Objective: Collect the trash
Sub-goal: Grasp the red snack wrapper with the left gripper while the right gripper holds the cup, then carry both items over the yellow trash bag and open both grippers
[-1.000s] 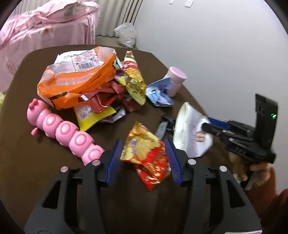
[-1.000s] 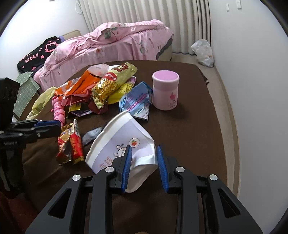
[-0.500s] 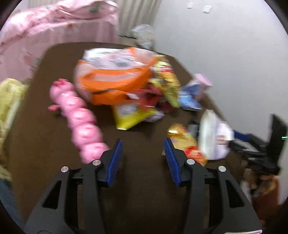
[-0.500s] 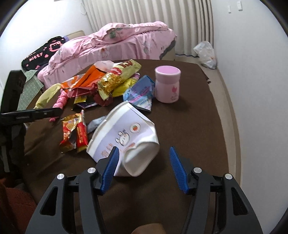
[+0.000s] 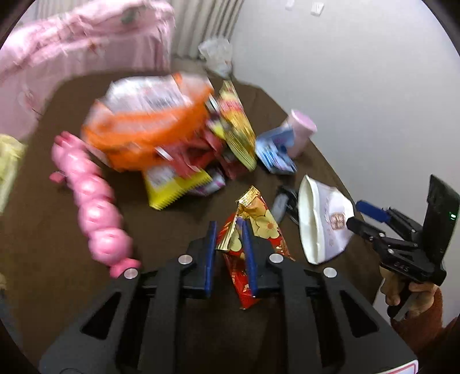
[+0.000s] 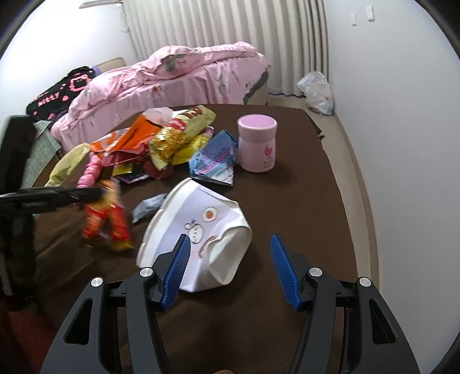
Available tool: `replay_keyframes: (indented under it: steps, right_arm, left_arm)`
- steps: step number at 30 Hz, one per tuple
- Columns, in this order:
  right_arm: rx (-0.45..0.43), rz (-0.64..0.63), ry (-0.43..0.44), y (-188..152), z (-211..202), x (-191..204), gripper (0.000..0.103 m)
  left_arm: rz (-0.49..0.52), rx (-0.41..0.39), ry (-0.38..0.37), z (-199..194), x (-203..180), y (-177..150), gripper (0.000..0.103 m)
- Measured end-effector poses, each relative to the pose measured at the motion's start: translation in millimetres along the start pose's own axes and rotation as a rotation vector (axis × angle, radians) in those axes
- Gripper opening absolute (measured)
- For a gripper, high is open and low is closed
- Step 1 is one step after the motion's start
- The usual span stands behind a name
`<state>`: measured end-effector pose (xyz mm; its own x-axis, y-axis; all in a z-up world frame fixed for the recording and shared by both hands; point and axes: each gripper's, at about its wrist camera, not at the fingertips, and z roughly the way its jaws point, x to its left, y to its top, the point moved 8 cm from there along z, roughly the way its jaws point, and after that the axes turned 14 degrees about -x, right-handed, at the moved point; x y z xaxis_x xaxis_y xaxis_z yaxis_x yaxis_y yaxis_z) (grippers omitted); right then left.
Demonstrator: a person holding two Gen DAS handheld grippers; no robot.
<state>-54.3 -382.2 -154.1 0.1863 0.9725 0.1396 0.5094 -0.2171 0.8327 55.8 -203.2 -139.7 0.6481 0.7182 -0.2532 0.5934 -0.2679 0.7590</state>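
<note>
Swung back over the red-and-gold snack wrapper after drifting off toward the pink toy half a second ago, left gripper now clamped narrow on the wrapper's crinkled edge, blue pads pressing it from both sides. Spread wide since a second ago, right gripper hovering over the crushed white paper cup, no longer pinching it, left pad just over the cup's flattened side, right pad well clear of it. Cup lying on its side on the brown table, just right of the held wrapper. Small grey-blue scrap tucked between wrapper and cup. Farther back, blue-and-white packet lying just beside an upright pink jar. Left of those, heap of trash: yellow-gold chip bag, orange bag blurred by motion, yellow-edged packet poking out beneath. Pink segmented toy stretched along the heap's left side. Beyond the table, pink bedding on a bed, white plastic bag on the floor by the curtain.
</note>
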Motion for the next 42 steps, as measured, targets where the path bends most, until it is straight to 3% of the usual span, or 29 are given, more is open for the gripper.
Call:
replay_keyframes:
  steps: [6,8,10,19,27,31,34,37,40,42]
  right_arm:
    - [0.039,0.195,0.055,-13.6,18.1,-9.0,0.052]
    - [0.043,0.224,0.111,-16.0,19.3,-1.5,0.029]
    - [0.029,0.226,0.138,-13.6,17.3,6.1,0.024]
    - [-0.131,-0.014,0.118,40.0,-6.6,49.7,0.023]
    - [-0.209,-0.163,0.197,96.6,-4.3,117.6,0.023]
    - [-0.229,-0.244,0.235,115.0,-0.6,155.5,0.023]
    - [-0.243,-0.318,0.259,128.4,6.8,188.2,0.023]
    - [-0.246,-0.375,0.285,139.3,20.6,218.9,0.023]
    - [-0.229,-0.415,0.327,146.8,42.1,252.2,0.023]
    - [-0.216,-0.451,0.351,149.8,58.5,275.1,0.023]
  left_arm:
    - [-0.044,-0.077,0.041,-26.8,22.6,14.8,0.017]
    - [-0.056,-0.081,0.047,-28.0,25.9,15.8,0.017]
    - [-0.065,-0.084,0.051,-30.7,28.8,16.6,0.017]
    - [-0.067,-0.160,0.078,-47.8,33.9,31.6,0.017]
    - [-0.031,-0.312,0.200,-103.3,74.2,66.9,0.017]
    - [-0.024,-0.370,0.282,-133.4,115.0,79.1,0.017]
    - [-0.038,-0.450,0.400,-163.9,167.5,93.9,0.017]
    - [-0.136,-0.493,0.541,-189.7,241.4,96.9,0.017]
    - [-0.247,-0.484,0.612,-196.8,299.6,82.2,0.017]
    - [-0.300,-0.463,0.618,-192.0,323.9,70.0,0.017]
